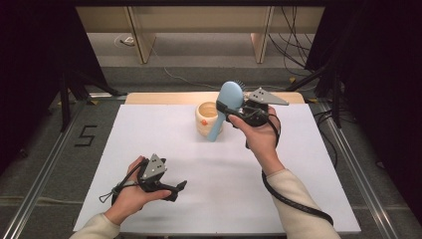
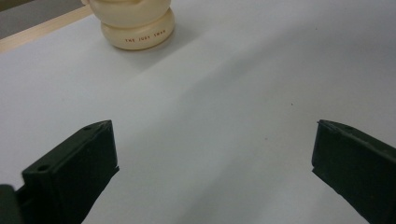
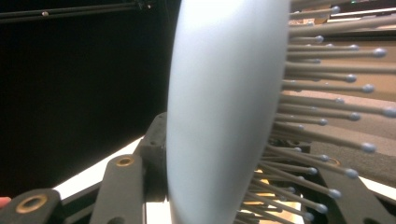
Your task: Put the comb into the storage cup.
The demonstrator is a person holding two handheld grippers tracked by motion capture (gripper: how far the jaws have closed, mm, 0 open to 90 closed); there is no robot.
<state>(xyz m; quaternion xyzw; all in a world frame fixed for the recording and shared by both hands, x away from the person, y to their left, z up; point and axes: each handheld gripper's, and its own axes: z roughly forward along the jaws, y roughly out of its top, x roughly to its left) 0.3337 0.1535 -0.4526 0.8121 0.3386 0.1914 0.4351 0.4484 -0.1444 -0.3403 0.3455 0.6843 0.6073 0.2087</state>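
Hairbrush (image 1: 228, 102) handle angles down into the cream mug (image 1: 207, 118) at the table's (image 1: 149, 129) twelve o'clock; right gripper (image 1: 230, 110) fingers clamp its head. Lower straight, release gently. Left gripper (image 1: 178, 188) rests with fingers spread, empty.

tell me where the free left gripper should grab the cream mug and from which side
Probably the cream mug by its rim wall on the side nearest the left gripper, coming down from above. It stands upright with its mouth open, and the blue hairbrush in the right gripper crosses its right side. Its bulging base looks rounded and slippery.
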